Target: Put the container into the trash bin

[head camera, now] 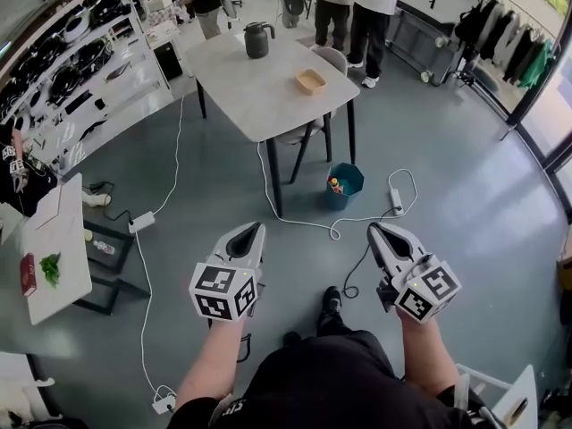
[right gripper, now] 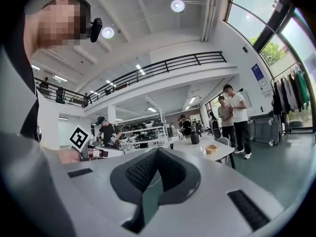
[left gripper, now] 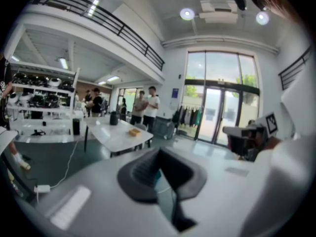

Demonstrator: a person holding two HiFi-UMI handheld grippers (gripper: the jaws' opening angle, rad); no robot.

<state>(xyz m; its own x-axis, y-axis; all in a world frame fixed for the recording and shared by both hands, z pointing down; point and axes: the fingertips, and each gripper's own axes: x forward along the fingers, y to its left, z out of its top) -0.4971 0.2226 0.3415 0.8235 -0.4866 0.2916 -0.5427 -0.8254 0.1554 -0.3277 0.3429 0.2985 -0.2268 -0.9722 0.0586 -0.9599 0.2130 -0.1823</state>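
The container (head camera: 310, 81), a small tan bowl, sits on the grey table (head camera: 241, 92) near its right edge. It also shows far off in the left gripper view as the container (left gripper: 134, 132) and in the right gripper view as the container (right gripper: 211, 149). The teal trash bin (head camera: 345, 184) stands on the floor beside the table's near leg, with some rubbish inside. My left gripper (head camera: 256, 228) (left gripper: 159, 157) and right gripper (head camera: 375, 229) (right gripper: 157, 158) are held low over the floor, well short of the table. Both are shut and hold nothing.
A dark kettle (head camera: 257, 39) stands at the table's far end, and a chair (head camera: 332, 59) is tucked in at its right. White cables and a power strip (head camera: 396, 202) lie on the floor by the bin. People (head camera: 357, 7) stand beyond the table. Shelves (head camera: 63, 70) and a small white table (head camera: 58, 239) are at the left.
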